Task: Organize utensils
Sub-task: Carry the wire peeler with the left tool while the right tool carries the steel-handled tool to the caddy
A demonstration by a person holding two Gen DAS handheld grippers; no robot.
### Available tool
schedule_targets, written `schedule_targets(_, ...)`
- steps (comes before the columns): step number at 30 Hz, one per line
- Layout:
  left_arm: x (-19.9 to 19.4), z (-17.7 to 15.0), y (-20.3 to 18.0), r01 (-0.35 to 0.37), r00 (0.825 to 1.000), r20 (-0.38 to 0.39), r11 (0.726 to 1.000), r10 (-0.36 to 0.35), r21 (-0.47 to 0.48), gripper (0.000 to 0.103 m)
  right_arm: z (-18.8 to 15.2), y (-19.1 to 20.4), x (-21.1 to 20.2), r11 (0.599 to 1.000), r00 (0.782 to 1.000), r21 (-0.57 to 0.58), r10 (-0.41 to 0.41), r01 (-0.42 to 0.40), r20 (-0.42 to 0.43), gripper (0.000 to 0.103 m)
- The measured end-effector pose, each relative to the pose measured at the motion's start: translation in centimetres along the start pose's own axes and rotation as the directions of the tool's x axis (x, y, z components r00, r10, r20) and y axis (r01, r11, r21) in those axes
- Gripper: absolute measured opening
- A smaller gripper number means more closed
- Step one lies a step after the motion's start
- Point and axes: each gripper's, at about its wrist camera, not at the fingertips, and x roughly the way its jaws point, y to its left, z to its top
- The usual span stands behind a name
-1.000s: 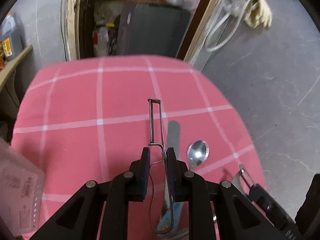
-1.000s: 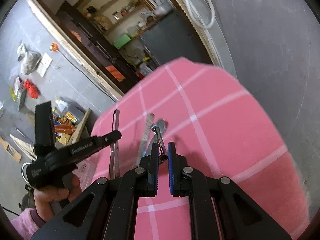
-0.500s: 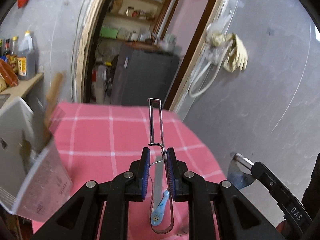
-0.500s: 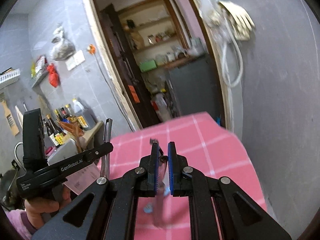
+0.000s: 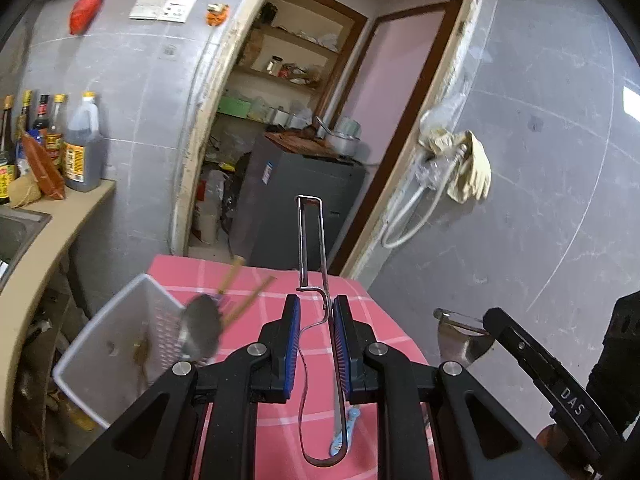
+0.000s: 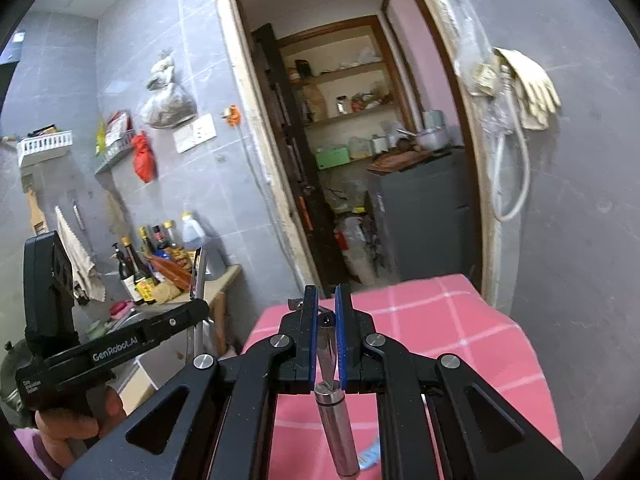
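Peeler clamped in your left gripper, steel-handled tool pinched in your right gripper, white basket lower-left of it.

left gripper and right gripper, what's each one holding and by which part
The left gripper clamps a wire-frame peeler at the bend where frame meets looped handle. The right gripper grips a metal utensil just above its round handle.

Both grippers lifted off the pink checked tablecloth, wire peeler and steel-handled tool carried up (both clamped), white utensil basket now in view at left
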Motion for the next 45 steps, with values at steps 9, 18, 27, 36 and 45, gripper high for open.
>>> schedule_targets(9, -3.5, 3.2, 3.8, -0.036, 0.992, 0.118, 0.998, 0.042, -0.052, 0.016, 3.8, 6.1, 1.9, 0.99, 0.988, -0.059, 0.129, -0.124, 0.084, 0.008)
schedule_targets(18, -4.7, 4.3, 8.5, -0.06, 0.967, 0.239, 0.989, 0.09, -0.132, 0.016, 5.3, 11.8, 3.9, 0.967, 0.95, -0.042, 0.256, -0.253, 0.179, 0.007)
schedule_targets(27, -3.5, 1.4, 11.0, -0.084, 0.962, 0.249, 0.988, 0.115, -0.13, 0.016, 0.7, 13.0, 7.3, 0.956, 0.943, -0.014, 0.293, -0.295, 0.155, 0.007)
schedule_targets(36, -2.8, 0.0, 12.1, -0.087, 0.968, 0.223, 0.987, 0.115, -0.134, 0.016, -1.0, 11.7, 9.7, 0.955, 0.949, 0.048, 0.283, -0.292, 0.14, 0.007)
schedule_targets(45, -2.7, -0.4, 12.0, -0.083, 0.971, 0.213, 0.988, 0.109, -0.128, 0.016, -1.7, 12.1, 10.2, 0.953, 0.948, 0.006, 0.302, -0.304, 0.098, 0.007)
